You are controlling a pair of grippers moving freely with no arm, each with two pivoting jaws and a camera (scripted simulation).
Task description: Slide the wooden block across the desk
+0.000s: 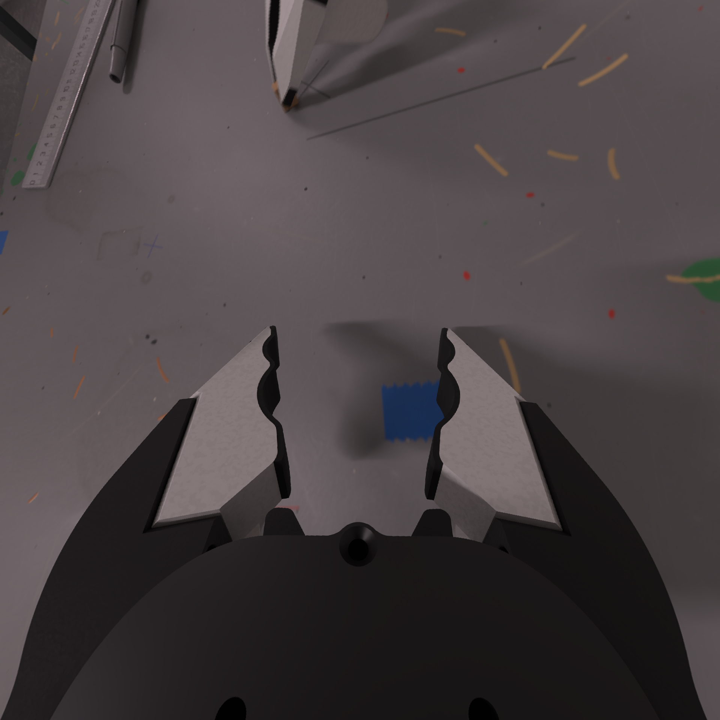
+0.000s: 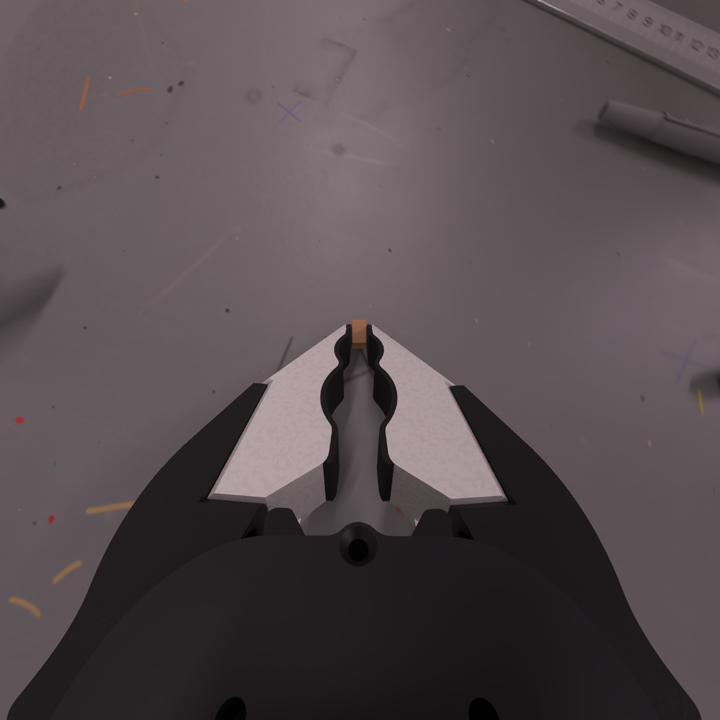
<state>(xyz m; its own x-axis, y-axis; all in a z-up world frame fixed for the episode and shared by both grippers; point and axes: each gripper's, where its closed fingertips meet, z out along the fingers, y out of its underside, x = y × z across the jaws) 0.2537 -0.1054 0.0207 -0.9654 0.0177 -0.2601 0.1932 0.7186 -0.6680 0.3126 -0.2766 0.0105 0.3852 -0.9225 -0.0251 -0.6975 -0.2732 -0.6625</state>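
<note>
Wooden block is being pinched at the fingertips of the right gripper, low over the grey desk | left gripper is being held spread, empty | ruler and pen are lying beyond.

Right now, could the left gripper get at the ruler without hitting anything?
Probably yes. The left gripper is open and holds nothing, and the ruler lies ahead to its left across bare desk. Only the pen lies close beside the ruler, on its far side.
</note>
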